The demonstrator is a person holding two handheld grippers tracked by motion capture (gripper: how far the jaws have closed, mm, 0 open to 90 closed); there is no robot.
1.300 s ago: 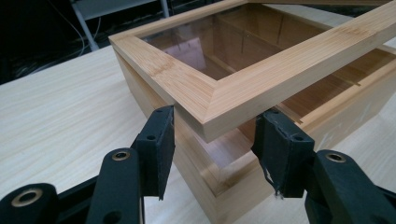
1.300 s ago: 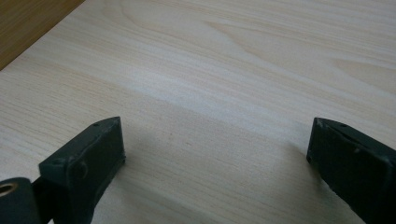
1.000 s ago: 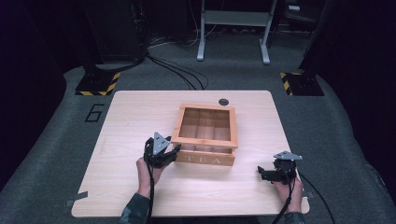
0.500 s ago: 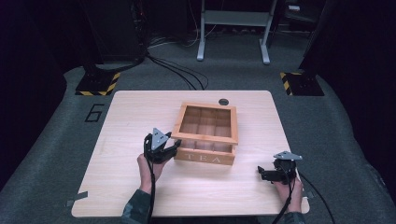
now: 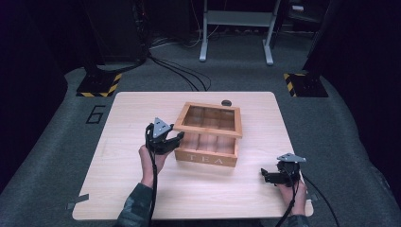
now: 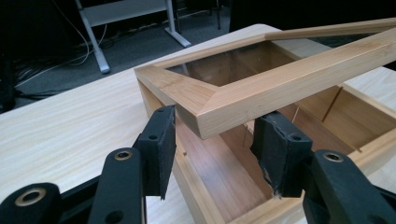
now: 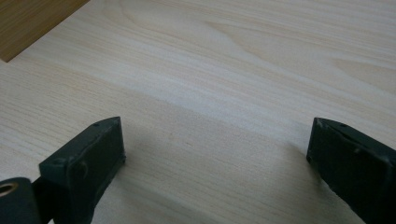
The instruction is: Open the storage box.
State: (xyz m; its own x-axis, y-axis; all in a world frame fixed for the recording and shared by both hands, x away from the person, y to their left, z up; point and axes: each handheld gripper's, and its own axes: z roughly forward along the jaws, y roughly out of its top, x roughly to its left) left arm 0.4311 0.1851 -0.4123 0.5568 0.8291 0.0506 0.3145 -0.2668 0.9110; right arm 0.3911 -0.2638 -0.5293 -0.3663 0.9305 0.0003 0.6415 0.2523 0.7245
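High view first: I see the wooden tea box (image 5: pixel 208 137) sitting near the middle of the pale table (image 5: pixel 132 189), with "TEA" lettered on the front wall that faces me. It is light wood, squarish, and its lid (image 5: pixel 209 119) is a wooden frame around a clear pane, through which I can make out thin dividers splitting the inside into compartments. The lid is raised at the front, so there is a gap between its front rail and the box's front wall. My left gripper (image 5: pixel 165 142) is at the box's front left corner. From the left gripper view, the jaws of that gripper (image 6: pixel 212 140) stand fairly wide, one on each side of the lifted lid's mitred corner (image 6: pixel 205 105); the pads look close to the wood, but I cannot tell whether they touch it, and they are not clamped on it. Below the corner I look into an open compartment with a plain wooden floor and slim divider slats. My right gripper (image 5: pixel 274 176) is well apart from the box, low over the table near its front right edge, and the right gripper view shows its jaws spread wide over bare wood grain (image 7: pixel 215 93), with nothing between them. A small dark round object (image 5: pixel 226 102) lies on the table just behind the box.
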